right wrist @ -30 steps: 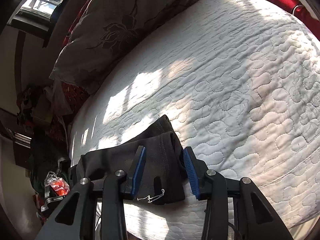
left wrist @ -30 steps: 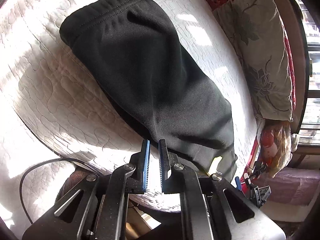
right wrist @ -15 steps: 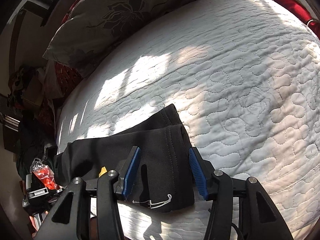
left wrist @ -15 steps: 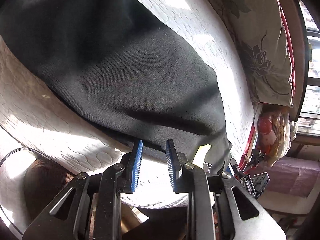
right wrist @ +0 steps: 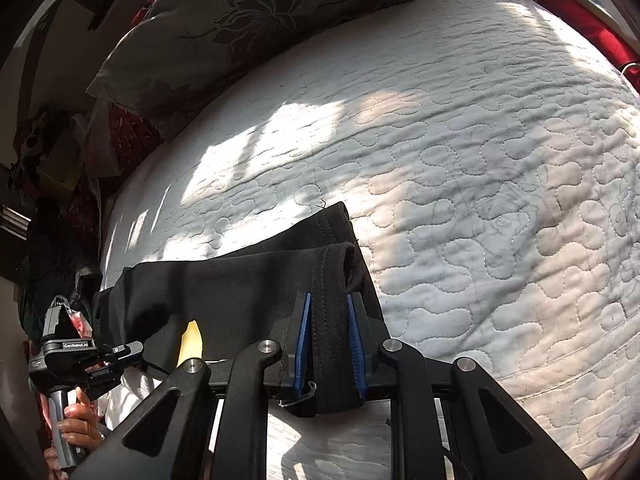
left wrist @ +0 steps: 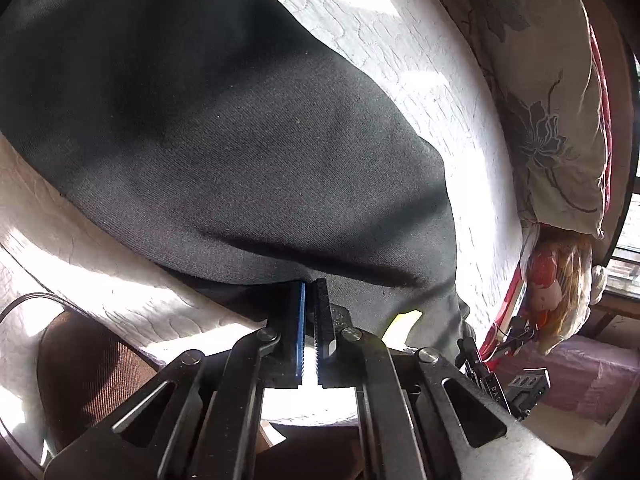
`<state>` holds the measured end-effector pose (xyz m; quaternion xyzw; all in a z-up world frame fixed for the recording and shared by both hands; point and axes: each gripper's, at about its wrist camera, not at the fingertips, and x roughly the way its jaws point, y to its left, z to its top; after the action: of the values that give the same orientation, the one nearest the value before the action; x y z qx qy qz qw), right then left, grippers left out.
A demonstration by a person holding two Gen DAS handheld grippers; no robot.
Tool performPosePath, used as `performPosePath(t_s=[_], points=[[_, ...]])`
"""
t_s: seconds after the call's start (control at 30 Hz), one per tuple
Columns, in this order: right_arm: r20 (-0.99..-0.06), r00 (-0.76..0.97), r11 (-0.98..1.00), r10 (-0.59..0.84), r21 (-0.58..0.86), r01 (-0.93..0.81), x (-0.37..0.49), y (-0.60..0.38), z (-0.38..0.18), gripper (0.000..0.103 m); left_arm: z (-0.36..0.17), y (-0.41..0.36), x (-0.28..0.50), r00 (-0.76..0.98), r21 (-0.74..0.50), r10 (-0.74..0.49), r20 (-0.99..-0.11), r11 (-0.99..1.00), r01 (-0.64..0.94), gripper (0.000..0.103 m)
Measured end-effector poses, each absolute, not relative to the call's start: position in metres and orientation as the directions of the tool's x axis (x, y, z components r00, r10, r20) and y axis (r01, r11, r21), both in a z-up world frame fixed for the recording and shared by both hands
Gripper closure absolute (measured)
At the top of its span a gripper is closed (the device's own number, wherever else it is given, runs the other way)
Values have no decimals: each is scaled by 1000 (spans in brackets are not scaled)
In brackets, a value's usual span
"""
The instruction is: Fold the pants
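Note:
Black pants (left wrist: 224, 132) lie on a white quilted bed (left wrist: 400, 40). In the left wrist view they fill the middle. My left gripper (left wrist: 309, 292) is shut on the near edge of the pants. In the right wrist view the two leg hems (right wrist: 332, 248) lie stacked near the front edge of the bed. My right gripper (right wrist: 327, 332) is shut on the hemmed cuff of the pants, with cloth between its blue pads. The left gripper (right wrist: 100, 354) also shows at the far left of that view, held by a hand.
A floral pillow (right wrist: 256, 20) lies at the head of the bed, also in the left wrist view (left wrist: 552, 112). The white quilt (right wrist: 480, 160) stretches away to the right. Cluttered bags (left wrist: 560, 288) stand beside the bed. A brown seat (left wrist: 88, 372) and a cable are near the bed's edge.
Both grippers moved in on the pants and closed: the left on the near side edge, the right on the leg cuff. The cloth now fills more of the left view.

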<state>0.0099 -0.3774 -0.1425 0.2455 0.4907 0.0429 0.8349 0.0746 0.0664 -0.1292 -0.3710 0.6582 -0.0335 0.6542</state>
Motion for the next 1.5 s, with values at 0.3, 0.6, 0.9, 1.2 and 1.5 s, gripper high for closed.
performPosePath(t_s=[0.3, 0.6, 0.9, 1.2, 1.5], points=[[-735, 590, 889, 334, 453, 61, 30, -378, -86, 95, -148, 64, 61, 107, -508, -523, -846, 728, -461, 101], [-745, 541, 808, 389, 558, 188, 15, -405, -147, 72, -144, 61, 64, 103, -507, -521, -848, 739, -443, 101], [-700, 628, 786, 340, 578, 220, -3, -419, -127, 51, -88, 95, 56, 229, -517, -465, -855, 795, -317, 101], [-692, 565, 810, 450, 582, 68, 32, -338, -100, 45, -33, 217, 111, 374, -412, -284, -883, 851, -324, 48], [-736, 407, 828, 541, 550, -106, 108, -209, -100, 45, -75, 224, 170, 219, -345, -295, -930, 906, -245, 48]])
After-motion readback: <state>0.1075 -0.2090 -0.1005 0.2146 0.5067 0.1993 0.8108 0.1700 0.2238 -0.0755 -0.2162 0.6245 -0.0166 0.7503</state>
